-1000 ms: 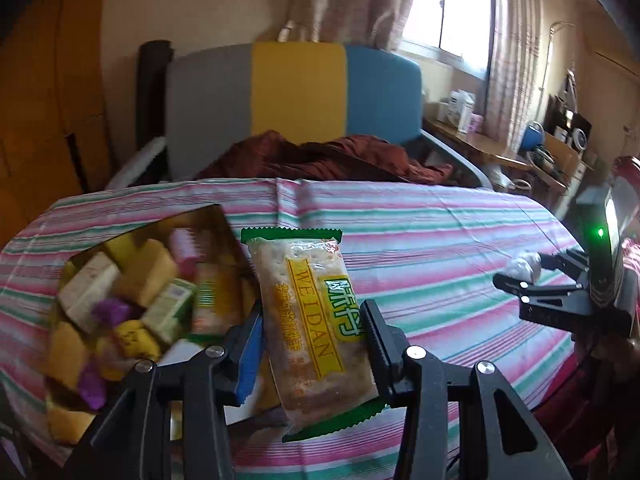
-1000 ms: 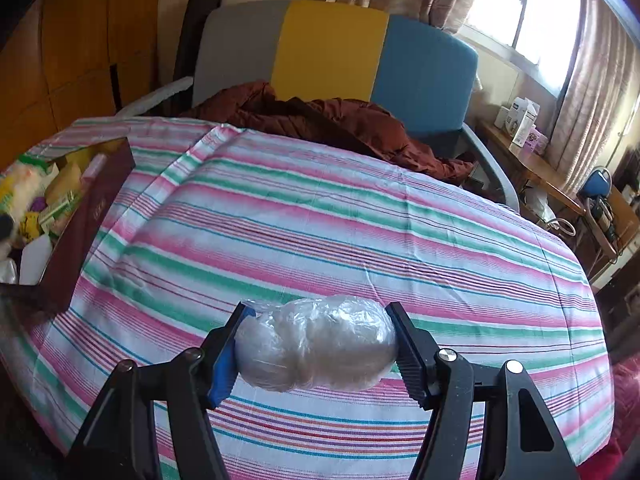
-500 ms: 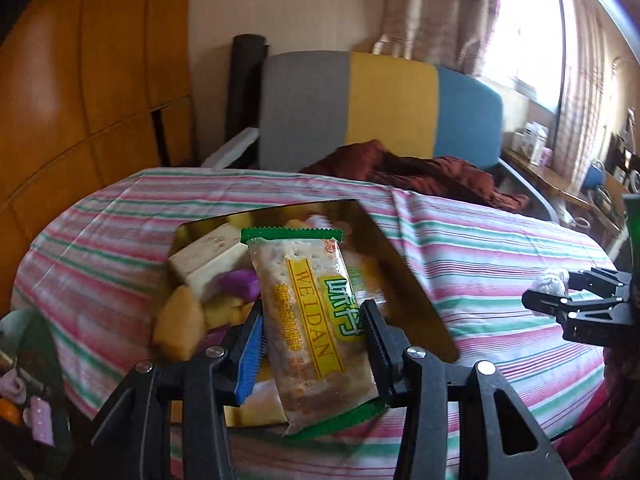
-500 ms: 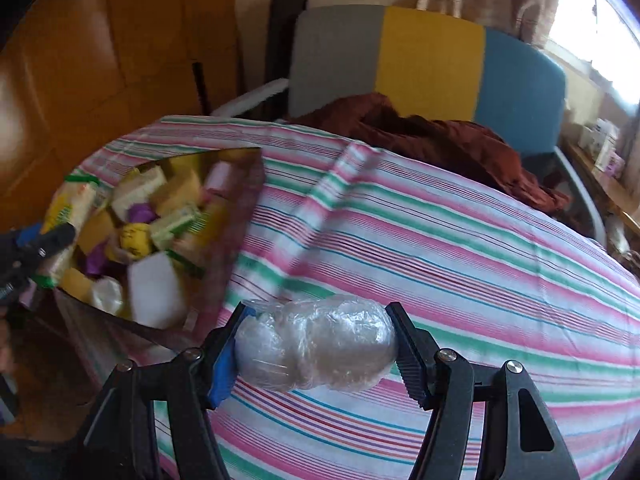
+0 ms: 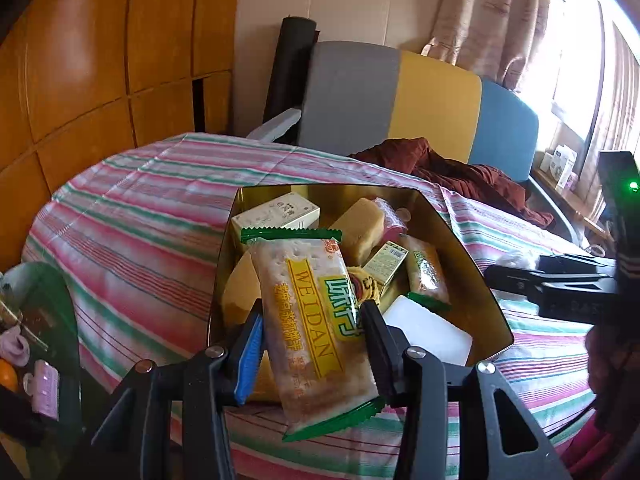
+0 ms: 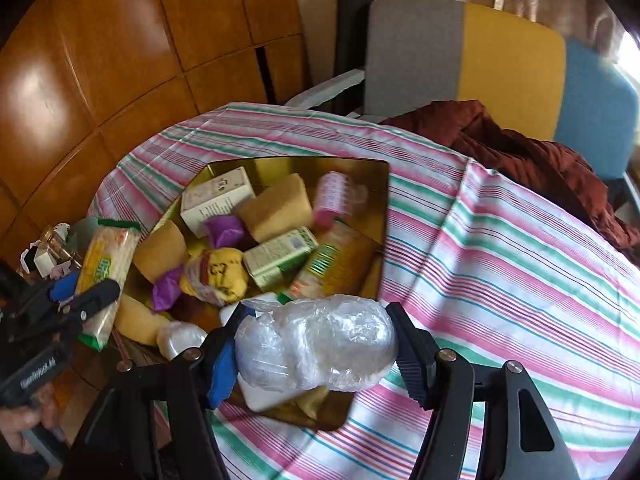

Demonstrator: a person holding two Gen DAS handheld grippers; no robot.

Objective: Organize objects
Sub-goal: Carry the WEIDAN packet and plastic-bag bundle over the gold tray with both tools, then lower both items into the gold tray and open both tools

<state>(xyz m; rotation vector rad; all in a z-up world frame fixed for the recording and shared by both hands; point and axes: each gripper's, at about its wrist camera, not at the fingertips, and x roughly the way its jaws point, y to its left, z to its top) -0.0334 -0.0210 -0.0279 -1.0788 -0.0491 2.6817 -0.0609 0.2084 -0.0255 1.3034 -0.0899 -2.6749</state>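
- Gold-coloured tray [image 6: 382,216] on a striped tablecloth [image 6: 500,248], filled with snacks: a white carton [image 6: 216,200], a tan cake block [image 6: 276,206], a pink roll [image 6: 334,196], purple-wrapped sweets [image 6: 226,230], a green-and-white box [image 6: 280,256]
- Multicoloured chair [image 5: 400,96] stands behind the table, a rust-brown cloth [image 5: 460,168] heaped on its seat
- Left gripper [image 5: 312,344] is clamped on a green-edged cracker packet [image 5: 312,320], held over the tray's near edge
- Right gripper [image 6: 316,354] is clamped on a clear plastic-wrapped bundle [image 6: 316,344], above the tray's near corner
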